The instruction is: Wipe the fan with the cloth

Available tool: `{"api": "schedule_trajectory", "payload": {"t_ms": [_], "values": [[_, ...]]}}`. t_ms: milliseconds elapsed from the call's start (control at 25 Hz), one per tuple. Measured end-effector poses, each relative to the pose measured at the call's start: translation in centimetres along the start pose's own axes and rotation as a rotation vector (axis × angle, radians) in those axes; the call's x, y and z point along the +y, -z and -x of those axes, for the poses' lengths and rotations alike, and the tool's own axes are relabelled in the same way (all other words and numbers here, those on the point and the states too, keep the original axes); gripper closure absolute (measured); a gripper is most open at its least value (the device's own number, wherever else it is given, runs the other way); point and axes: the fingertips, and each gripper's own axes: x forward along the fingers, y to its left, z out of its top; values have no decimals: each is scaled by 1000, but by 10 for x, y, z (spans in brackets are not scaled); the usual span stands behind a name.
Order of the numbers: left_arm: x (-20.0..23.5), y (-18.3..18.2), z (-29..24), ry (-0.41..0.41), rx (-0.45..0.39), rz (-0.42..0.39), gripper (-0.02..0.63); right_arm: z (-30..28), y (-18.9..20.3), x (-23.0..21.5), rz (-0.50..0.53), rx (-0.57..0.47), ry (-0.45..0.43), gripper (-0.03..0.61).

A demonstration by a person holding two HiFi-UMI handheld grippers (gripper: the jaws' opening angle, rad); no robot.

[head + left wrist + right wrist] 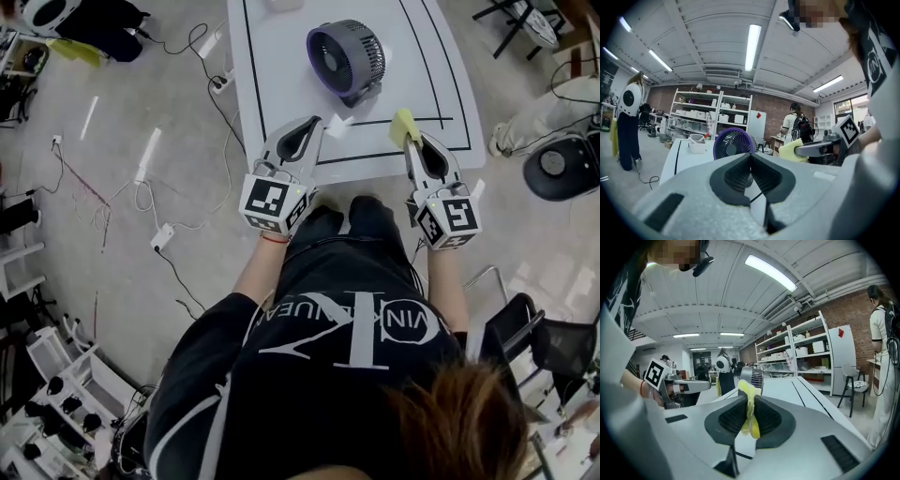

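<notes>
A small dark fan [346, 58] with a purple rim stands on the white table [281, 94], tilted toward the near edge. It shows in the left gripper view as the fan [732, 143] and in the right gripper view as the fan [752, 377]. My left gripper [316, 122] is shut and empty, at the table's near edge, left of the fan. My right gripper [410, 136] is shut on a yellow cloth [404, 126], right of the fan; the cloth [749, 408] hangs pinched between its jaws. From the left gripper view the cloth [792, 151] sticks out of the right gripper.
Black lines [375, 155] mark a rectangle on the table. A white tub [697, 143] sits at the table's far end. Cables and power strips [161, 236] lie on the floor to the left. Shelves [710, 117] and a person with a backpack [797, 126] stand far behind.
</notes>
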Motion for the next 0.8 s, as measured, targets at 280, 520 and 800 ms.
{"api": "schedule_trajectory", "payload": {"t_ms": [280,520,800], "values": [[14,-10,-30,-95,11,11,603,-42,-19,-32,20,11,-100,540],[30,0,-62,-263,32,49,603,-91,-20,-65,9,39,-274,540],[18,-2,-71,-437,60,22,603,-126,-22,-96,-34,46,-439,540]]}}
